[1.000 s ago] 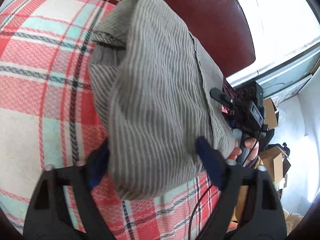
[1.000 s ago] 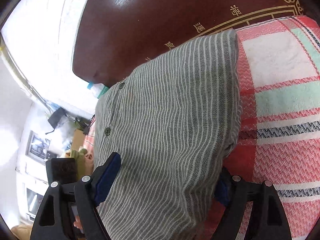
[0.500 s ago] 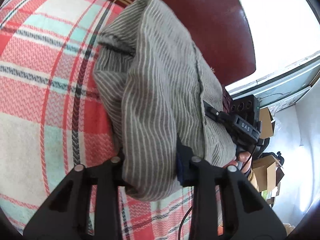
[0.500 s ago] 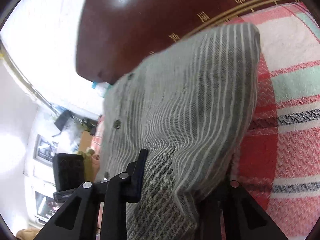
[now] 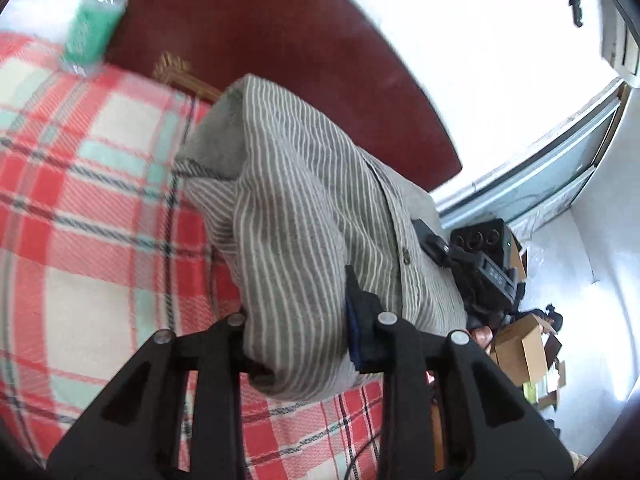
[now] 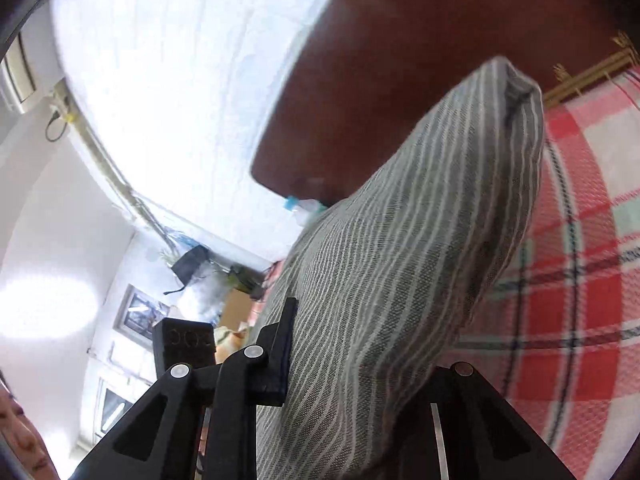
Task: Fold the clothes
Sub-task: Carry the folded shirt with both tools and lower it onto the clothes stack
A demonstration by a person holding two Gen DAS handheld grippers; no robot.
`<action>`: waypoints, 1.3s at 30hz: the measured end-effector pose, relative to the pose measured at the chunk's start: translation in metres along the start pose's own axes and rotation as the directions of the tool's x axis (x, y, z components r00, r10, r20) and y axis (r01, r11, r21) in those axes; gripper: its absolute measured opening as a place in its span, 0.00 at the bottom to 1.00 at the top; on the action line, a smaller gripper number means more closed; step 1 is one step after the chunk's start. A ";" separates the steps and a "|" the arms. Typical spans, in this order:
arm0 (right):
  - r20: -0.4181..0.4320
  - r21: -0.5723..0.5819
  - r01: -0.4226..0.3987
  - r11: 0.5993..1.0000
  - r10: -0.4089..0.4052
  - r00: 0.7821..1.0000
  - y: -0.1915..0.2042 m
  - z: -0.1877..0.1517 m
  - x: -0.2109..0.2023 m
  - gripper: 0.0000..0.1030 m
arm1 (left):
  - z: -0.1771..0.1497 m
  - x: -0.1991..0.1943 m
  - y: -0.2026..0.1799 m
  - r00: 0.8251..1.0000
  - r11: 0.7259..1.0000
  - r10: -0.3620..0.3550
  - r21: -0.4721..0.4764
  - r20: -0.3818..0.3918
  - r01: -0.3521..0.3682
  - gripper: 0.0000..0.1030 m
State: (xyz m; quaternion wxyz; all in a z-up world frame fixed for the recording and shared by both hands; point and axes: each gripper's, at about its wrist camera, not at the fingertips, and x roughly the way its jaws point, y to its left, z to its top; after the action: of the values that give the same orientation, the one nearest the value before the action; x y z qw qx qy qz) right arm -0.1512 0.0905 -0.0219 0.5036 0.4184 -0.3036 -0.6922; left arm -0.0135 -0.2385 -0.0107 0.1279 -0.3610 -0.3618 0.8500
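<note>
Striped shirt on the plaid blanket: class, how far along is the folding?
Done: the striped shirt is already bundled narrow. In hand: the left gripper and right gripper each pinch its near edge, the right's jaws closing. Left: laying it flat on the plaid blanket.

Looked like a lived-in home rm: plaid blanket (image 5: 100,240), dark wood table (image 5: 280,40), cardboard boxes (image 5: 520,348), framed picture (image 6: 140,316).

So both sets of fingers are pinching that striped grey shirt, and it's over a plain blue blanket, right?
Nearly. The blanket is not plain blue: it is a red, white and pale green plaid, as both wrist views show. The rest holds: the left gripper and the right gripper each pinch the striped grey shirt between their fingers.
</note>
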 end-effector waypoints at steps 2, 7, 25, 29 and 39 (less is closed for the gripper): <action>0.005 -0.023 -0.031 0.999 0.031 1.000 0.024 0.003 0.009 0.21 | 0.008 -0.026 0.001 0.999 1.000 -0.008 -0.006 0.046 0.009 0.29; -0.015 -0.077 -0.146 0.986 0.145 0.989 0.093 0.010 0.050 0.21 | 0.028 -0.109 -0.006 0.982 0.999 0.023 0.029 0.185 -0.029 0.29; -0.441 -0.027 -0.400 0.916 0.349 0.827 0.267 -0.101 0.342 0.21 | -0.009 -0.437 0.112 0.753 0.899 0.433 -0.182 0.495 -0.398 0.29; -0.549 -0.021 -0.291 0.957 0.232 0.803 0.246 -0.148 0.387 0.21 | -0.040 -0.432 0.187 0.769 0.866 0.494 -0.309 0.406 -0.393 0.29; -0.562 -0.051 -0.250 0.967 0.179 0.807 0.231 -0.158 0.399 0.42 | -0.057 -0.422 0.230 0.791 0.866 0.481 -0.347 0.378 -0.360 0.34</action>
State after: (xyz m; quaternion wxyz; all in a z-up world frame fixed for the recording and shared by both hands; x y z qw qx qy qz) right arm 0.0341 -0.3604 -0.0102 0.6696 0.5316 -0.1473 -0.4973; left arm 0.3358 -0.5731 0.0192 -0.2016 -0.2385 -0.3981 0.8626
